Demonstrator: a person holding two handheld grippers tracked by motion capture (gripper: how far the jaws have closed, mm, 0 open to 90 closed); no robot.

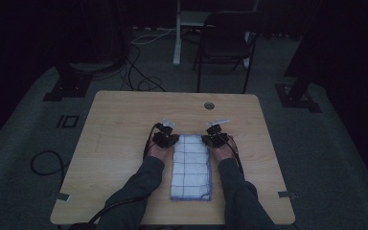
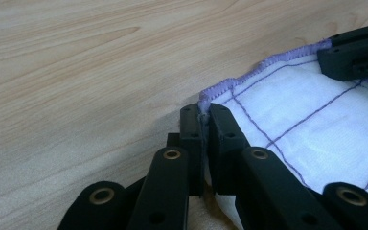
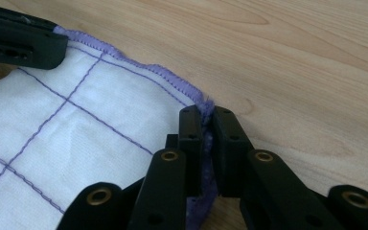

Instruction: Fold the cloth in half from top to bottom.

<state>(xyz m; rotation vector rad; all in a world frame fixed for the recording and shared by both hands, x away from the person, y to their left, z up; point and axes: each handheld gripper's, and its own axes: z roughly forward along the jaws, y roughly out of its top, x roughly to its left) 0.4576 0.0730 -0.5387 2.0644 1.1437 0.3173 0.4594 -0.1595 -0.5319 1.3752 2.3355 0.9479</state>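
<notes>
Dim recording studio or lab space, black curtains along the walls, grey carpet, loose cables, folding chair, stand bases, lone wooden surface with cable hole

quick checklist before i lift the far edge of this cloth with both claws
1. Left claw shut on the cloth at its far left corner: ok.
2. Right claw shut on the far right corner: ok.
3. Both grips catch the purple hem, not just fringe: ok.
4. Cloth lies flat on the table: ok.
5. All folded layers caught in each grip: cannot tell.
</notes>
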